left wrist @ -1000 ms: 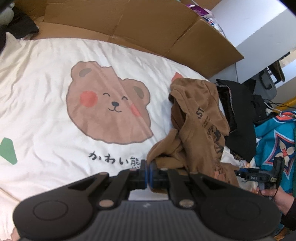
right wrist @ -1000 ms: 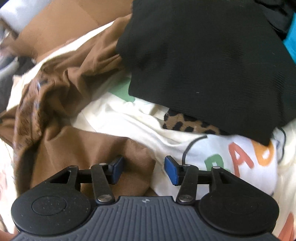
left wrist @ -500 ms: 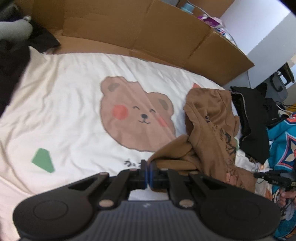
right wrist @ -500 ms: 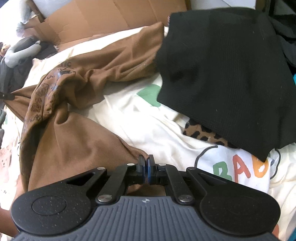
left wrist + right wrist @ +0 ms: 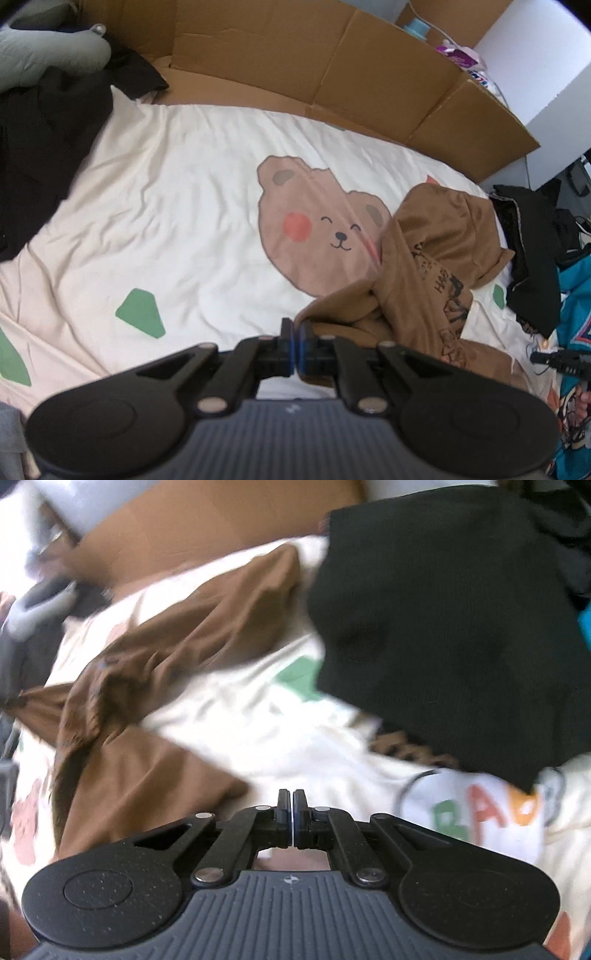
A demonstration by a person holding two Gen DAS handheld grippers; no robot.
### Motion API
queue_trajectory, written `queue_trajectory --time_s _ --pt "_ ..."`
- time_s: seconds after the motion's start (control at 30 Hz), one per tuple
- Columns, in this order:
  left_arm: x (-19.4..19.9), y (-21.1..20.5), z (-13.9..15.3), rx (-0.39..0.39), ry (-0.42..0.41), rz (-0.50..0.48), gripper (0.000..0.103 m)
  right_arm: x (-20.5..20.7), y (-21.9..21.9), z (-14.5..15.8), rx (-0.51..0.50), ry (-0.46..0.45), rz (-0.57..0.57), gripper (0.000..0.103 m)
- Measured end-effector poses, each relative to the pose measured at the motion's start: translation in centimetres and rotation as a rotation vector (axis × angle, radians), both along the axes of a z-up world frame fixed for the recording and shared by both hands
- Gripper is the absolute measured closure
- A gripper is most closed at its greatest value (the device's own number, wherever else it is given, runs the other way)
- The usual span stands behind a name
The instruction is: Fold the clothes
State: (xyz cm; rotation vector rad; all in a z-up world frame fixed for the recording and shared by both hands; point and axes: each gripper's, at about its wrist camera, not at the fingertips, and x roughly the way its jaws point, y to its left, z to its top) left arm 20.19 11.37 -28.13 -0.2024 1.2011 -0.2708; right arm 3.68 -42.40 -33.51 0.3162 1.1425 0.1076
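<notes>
The left claw [image 5: 296,341] is pinched tight on an edge of the brown shirt [image 5: 436,266], and the right claw [image 5: 292,814] is also closed, with brown cloth showing just behind its tips, though that view is blurred and the hold cannot be confirmed. The shirt lies bunched and twisted toward the right edge of the bed [image 5: 177,206], beside a black garment [image 5: 443,620]. To do this step well, I judge both claws should draw apart evenly toward the bare middle of the bed, keeping the cloth taut and clear of the black garment.
</notes>
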Motion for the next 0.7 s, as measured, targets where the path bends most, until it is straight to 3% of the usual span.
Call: queue_trajectory --time_s 0.03,0.1,0.17,0.23,0.3,0.4,0.47,0.53,0.57,0.7 --pt "0.0 0.0 0.1 0.000 -0.001 -0.001 0.101 0.1 0.8 0.0 0.005 -0.003 0.032 0.100" --pt "0.1 0.1 0.3 0.001 -0.002 -0.004 0.101 0.4 2.0 -0.1 0.047 0.006 0.070 0.077" --pt "0.1 0.1 0.5 0.002 -0.005 -0.010 0.101 0.6 3.2 0.0 0.081 -0.002 0.096 0.063" --pt "0.1 0.0 0.8 0.001 -0.010 -0.014 0.101 1.0 4.7 0.4 0.104 -0.022 0.141 0.062" --pt "0.1 -0.1 1.1 -0.001 -0.016 -0.018 0.101 1.5 5.9 0.4 0.094 -0.016 0.175 0.052" --pt "0.2 -0.4 1.5 -0.004 -0.025 -0.023 0.101 2.0 7.0 -1.0 0.072 0.044 0.177 0.047" --pt "0.2 -0.4 1.8 -0.006 -0.031 -0.025 0.101 2.1 7.0 -2.2 0.096 0.074 0.154 0.051" --pt "0.2 -0.4 2.3 -0.003 -0.038 -0.033 0.101 2.1 7.0 -3.3 0.124 0.098 0.130 0.094" --pt "0.3 -0.4 2.6 0.000 -0.042 -0.037 0.101 2.1 7.0 -3.8 0.138 0.110 0.119 0.103" --pt "0.5 -0.2 3.5 0.019 -0.053 -0.043 0.101 2.0 6.1 -2.6 0.098 0.083 0.092 0.103"
